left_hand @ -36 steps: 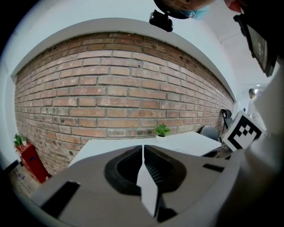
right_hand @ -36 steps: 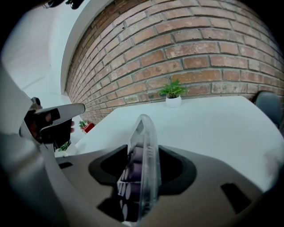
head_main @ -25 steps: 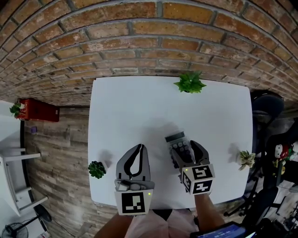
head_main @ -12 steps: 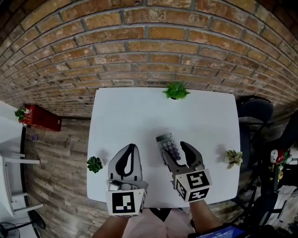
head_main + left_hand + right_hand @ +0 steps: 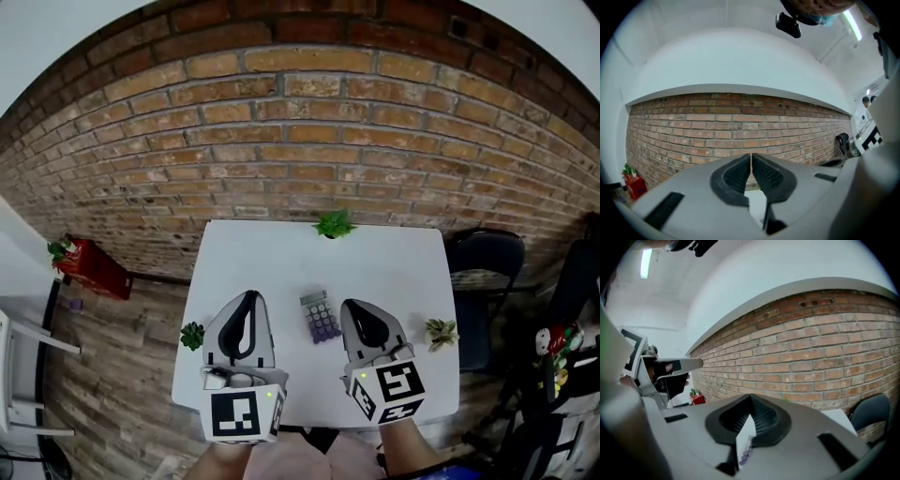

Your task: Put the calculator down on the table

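Head view looks steeply down on the bench [image 5: 281, 262] from high up; both gripper views face roughly level, sharing the brick wall [image 5: 740, 126].

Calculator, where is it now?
In the head view the calculator lies near the middle of the white table, between the left gripper and the right gripper, closer to the right one, with a green plant beyond it at the far edge.
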Demonstrator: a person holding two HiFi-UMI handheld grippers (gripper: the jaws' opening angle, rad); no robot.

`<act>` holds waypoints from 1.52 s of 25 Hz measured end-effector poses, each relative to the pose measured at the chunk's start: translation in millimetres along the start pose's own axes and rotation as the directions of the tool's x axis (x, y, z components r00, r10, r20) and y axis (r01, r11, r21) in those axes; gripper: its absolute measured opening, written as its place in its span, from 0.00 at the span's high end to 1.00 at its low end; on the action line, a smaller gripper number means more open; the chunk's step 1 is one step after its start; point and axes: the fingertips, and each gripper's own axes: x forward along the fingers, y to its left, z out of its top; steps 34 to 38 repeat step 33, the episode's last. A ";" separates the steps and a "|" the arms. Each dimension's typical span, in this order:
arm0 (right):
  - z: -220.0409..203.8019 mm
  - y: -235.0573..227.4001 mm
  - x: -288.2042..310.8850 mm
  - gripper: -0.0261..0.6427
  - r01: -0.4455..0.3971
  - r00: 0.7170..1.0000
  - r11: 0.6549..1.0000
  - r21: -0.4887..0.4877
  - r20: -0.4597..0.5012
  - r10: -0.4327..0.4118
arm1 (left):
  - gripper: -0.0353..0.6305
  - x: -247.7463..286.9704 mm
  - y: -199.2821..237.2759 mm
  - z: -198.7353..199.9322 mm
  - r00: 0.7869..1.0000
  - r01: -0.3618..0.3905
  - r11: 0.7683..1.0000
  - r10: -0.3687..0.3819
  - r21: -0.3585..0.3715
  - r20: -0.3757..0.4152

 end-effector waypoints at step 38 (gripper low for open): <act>42.5 -1.4 -33.1 0.96 0.032 0.992 0.999 -0.043 0.120 -0.026 | 0.92 -16.8 -20.3 40.5 0.995 0.031 0.999 -0.034 0.036 0.089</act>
